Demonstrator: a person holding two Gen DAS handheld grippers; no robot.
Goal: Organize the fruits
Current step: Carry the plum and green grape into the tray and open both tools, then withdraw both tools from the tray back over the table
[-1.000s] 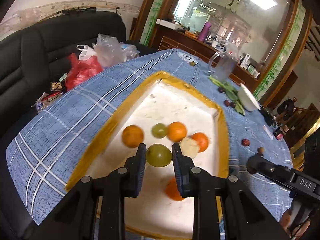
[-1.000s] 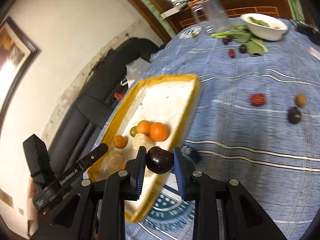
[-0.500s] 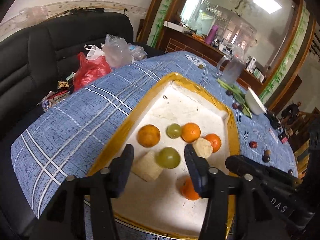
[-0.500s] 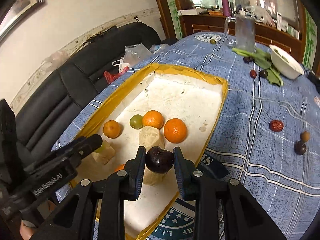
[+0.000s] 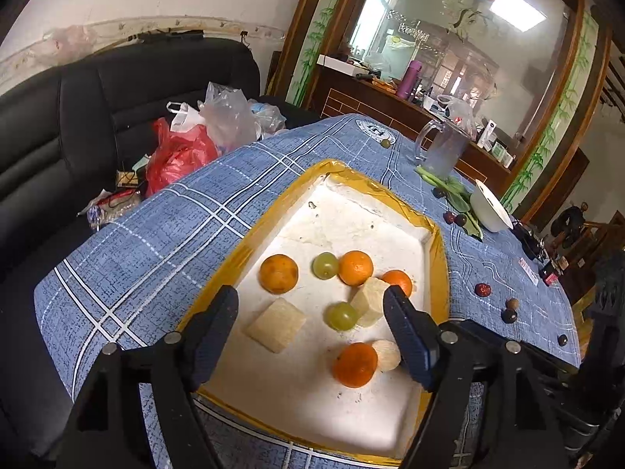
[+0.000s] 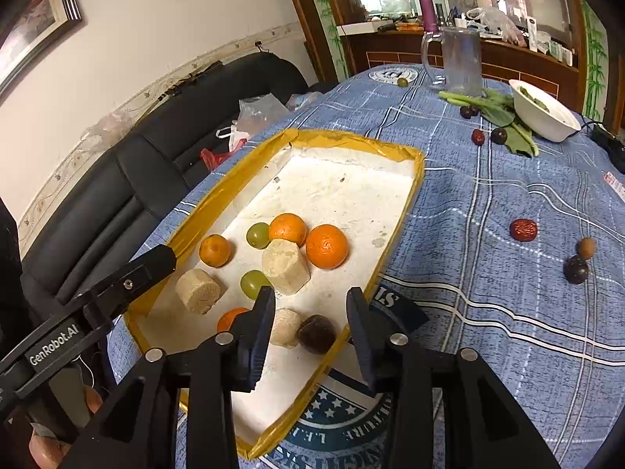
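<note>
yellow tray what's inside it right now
The yellow tray holds four oranges, two green grapes, three pale blocks and a dark plum. The right gripper's finger partly covers one orange.

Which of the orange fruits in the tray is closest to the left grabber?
The round orange fruit lying by itself at the tray's near end, beside a small pale lump. It sits just inside the open left gripper; the other three oranges cluster farther up the yellow-rimmed white tray.

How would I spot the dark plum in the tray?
Find the yellow-rimmed tray on the blue cloth. The plum lies in its near corner, between the open right gripper's fingers, against a pale round chunk. It is the only dark fruit there.
</note>
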